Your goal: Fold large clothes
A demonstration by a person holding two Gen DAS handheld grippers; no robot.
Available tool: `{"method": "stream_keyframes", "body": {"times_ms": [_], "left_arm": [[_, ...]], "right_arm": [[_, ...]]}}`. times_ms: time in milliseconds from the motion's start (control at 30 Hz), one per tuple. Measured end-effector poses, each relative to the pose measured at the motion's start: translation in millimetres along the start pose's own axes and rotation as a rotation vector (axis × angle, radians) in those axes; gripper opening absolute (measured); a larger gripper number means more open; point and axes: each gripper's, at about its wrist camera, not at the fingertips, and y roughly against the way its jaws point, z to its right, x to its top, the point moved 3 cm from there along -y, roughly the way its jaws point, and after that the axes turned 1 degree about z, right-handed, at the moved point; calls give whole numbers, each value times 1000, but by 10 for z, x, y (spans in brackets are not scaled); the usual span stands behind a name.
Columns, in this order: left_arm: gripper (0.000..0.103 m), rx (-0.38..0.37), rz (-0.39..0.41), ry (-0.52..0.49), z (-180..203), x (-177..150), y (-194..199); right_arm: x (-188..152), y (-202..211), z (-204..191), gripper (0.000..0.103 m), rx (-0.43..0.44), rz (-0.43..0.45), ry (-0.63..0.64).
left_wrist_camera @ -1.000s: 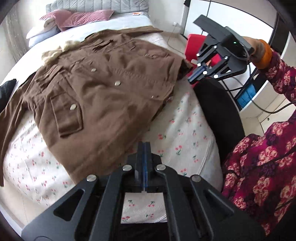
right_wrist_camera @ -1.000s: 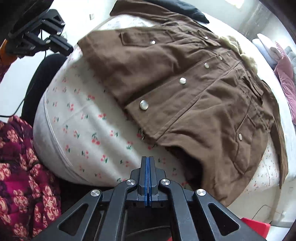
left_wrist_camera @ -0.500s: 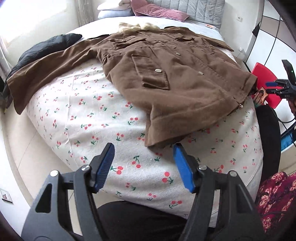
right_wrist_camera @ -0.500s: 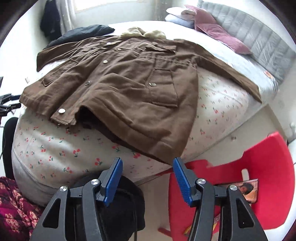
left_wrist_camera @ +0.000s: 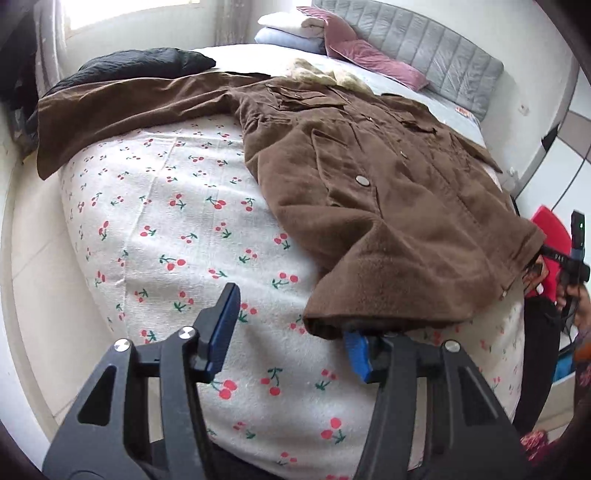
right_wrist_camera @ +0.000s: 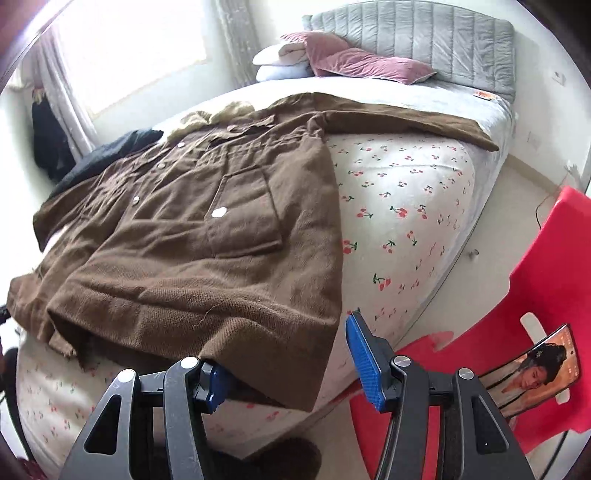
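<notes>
A large brown coat (left_wrist_camera: 388, 192) with metal snaps and a fur collar lies spread face up on the bed, one sleeve (left_wrist_camera: 122, 107) stretched out to the left. My left gripper (left_wrist_camera: 291, 325) is open at the coat's left hem corner, whose edge covers its right pad. In the right wrist view the coat (right_wrist_camera: 192, 240) fills the left half. My right gripper (right_wrist_camera: 288, 362) is open at the right hem corner, whose edge lies over its left pad. The other sleeve (right_wrist_camera: 406, 118) stretches right.
The bed has a white cherry-print cover (left_wrist_camera: 166, 229). Pillows (right_wrist_camera: 332, 59) and a grey headboard (right_wrist_camera: 424, 33) are at the far end. A black garment (left_wrist_camera: 136, 66) lies by the left sleeve. A red chair (right_wrist_camera: 546, 280) holding a picture stands beside the bed.
Both grippers went from shut to open, turned to face the bed lengthwise, and came in close to the coat's two hem corners, which now overlap a pad on each.
</notes>
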Motion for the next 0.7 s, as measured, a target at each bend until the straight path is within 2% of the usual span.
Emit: {"method": "stream_keyframes", "body": {"times_ms": [100,133,167,200,233,300,367,400,467,533,600,633,667,700], "left_arm": [[53,-16,-74,20,65,-30,-223],[41,-5,-95,5,105,-53,-291],[6,-1,-95,-21,159,-54,-308],[8,2,-103,-25,201,-39,-281],[8,33,-78,-10,201,-4,-170],[7,76,20,33,154,122,248],[6,58,107,101,51,237,724],[6,41,118,136,-1,259,890],[6,104,106,123,-66,222,999],[6,146,-12,138,-217,38,752],[5,139,-186,153,-341,-285,362],[0,140,-274,150,-378,-456,208],[0,143,-348,144,-410,-605,115],[1,134,-324,101,-389,-624,165]], "right_arm": [[-34,-214,44,57,6,-40,-27],[-63,-278,30,45,15,-57,-28],[-69,-279,32,33,39,-61,-34],[-53,-238,15,13,40,-53,-43],[3,-135,-5,8,12,-36,-40],[160,192,-44,7,-23,60,-35],[345,627,-83,6,-56,155,-26],[429,804,-94,6,-63,186,-23],[506,888,-90,6,-99,172,-2],[395,718,-31,6,-169,95,36],[155,430,106,8,-170,-40,25],[-2,285,190,9,-162,-117,3],[-139,203,283,10,-162,-177,-21],[-237,176,358,10,-169,-217,-45]]}}
